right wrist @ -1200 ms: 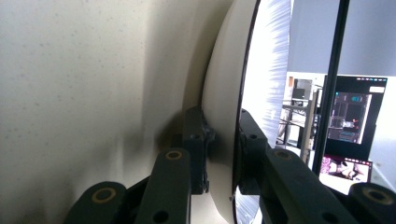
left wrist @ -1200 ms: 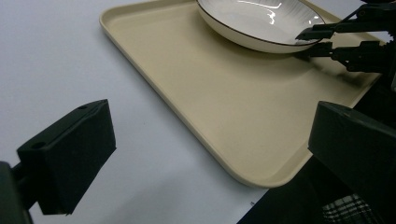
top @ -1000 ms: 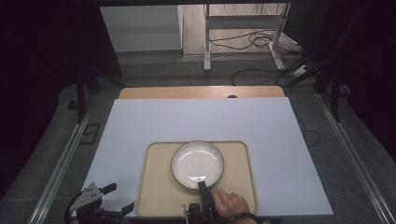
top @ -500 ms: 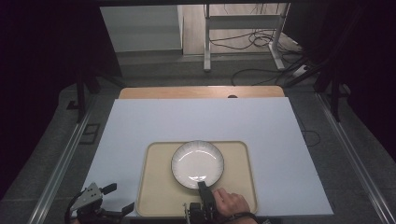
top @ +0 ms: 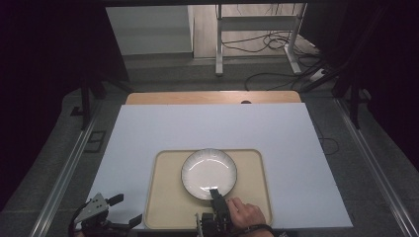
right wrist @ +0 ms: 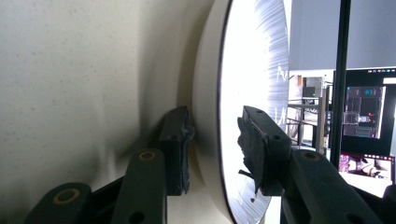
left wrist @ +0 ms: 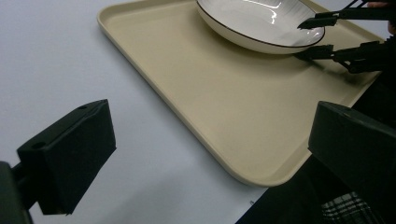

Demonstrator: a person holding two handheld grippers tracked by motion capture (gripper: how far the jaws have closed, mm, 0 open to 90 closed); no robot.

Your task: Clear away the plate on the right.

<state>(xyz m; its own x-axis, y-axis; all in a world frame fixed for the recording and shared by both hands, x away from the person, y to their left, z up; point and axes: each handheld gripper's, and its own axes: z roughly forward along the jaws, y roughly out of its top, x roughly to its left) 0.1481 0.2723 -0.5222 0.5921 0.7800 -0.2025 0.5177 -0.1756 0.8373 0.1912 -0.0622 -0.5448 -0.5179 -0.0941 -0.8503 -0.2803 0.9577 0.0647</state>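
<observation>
White plate (top: 208,173) rim between right claw (top: 215,191) pads, just loosened, now apart.

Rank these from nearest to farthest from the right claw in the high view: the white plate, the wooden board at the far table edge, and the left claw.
1. White dark-rimmed ceramic plate: on the beige tray, its near rim between the jaws of the right claw.
2. Left claw: at the table's near left corner.
3. Light wooden board: along the table's far edge.

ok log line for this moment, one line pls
right gripper: fingers astride plate rim, just been opening, gap visible | plate: on tray | left gripper: open, off tray
</observation>
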